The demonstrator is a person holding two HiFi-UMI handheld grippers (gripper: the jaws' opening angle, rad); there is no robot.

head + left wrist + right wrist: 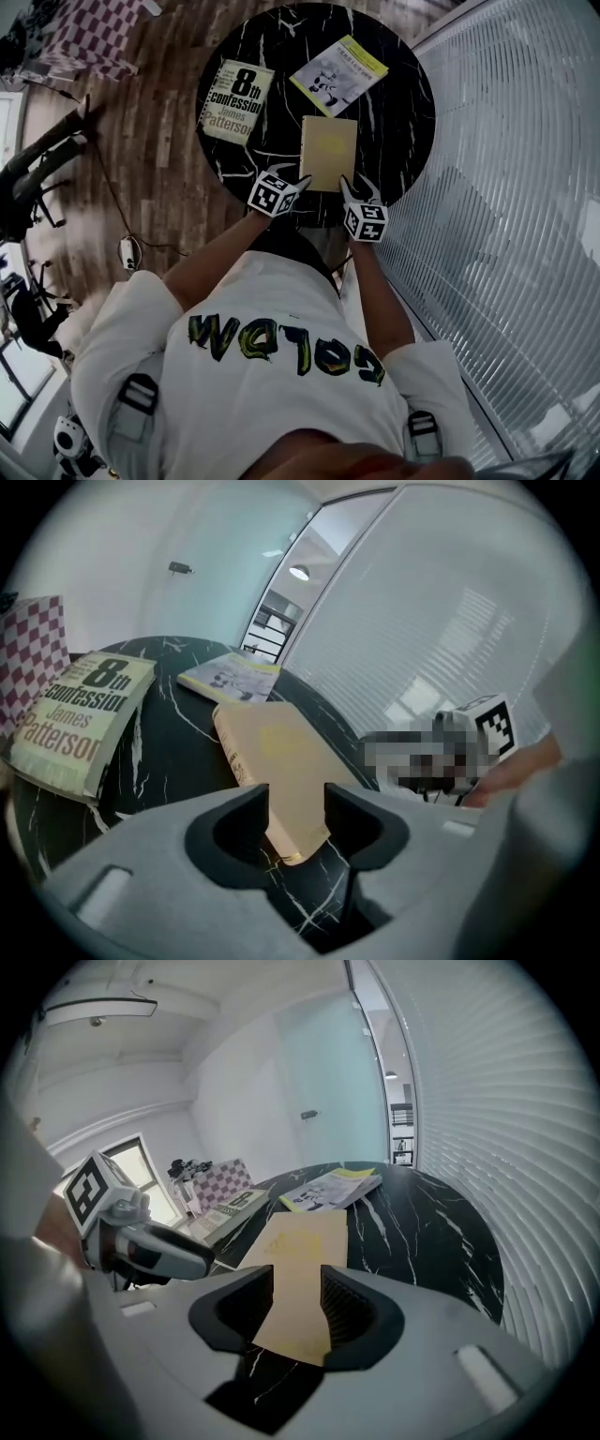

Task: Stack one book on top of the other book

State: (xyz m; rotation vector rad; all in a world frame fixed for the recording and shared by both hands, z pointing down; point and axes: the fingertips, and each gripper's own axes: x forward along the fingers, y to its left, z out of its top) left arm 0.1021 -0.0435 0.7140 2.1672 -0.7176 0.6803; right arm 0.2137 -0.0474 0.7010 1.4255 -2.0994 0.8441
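Note:
A tan book (328, 152) lies flat on the near middle of the round black marble table (403, 122). Left of it is a thick paperback titled "8th confession" (236, 101), and behind it a thin yellow-and-white book (339, 73). My left gripper (298, 181) is at the tan book's near left corner, and my right gripper (359, 192) is at its near right corner. In the left gripper view the jaws (297, 799) stand apart, with the tan book's (277, 752) corner showing in the gap. The right gripper (297, 1283) is likewise open around the tan book's (300, 1241) near edge.
A white ribbed curved wall (506, 187) runs close along the table's right side. On the wooden floor to the left are a dark chair (37, 169), a cable with a plug block (128, 251) and a checkered cloth (94, 37).

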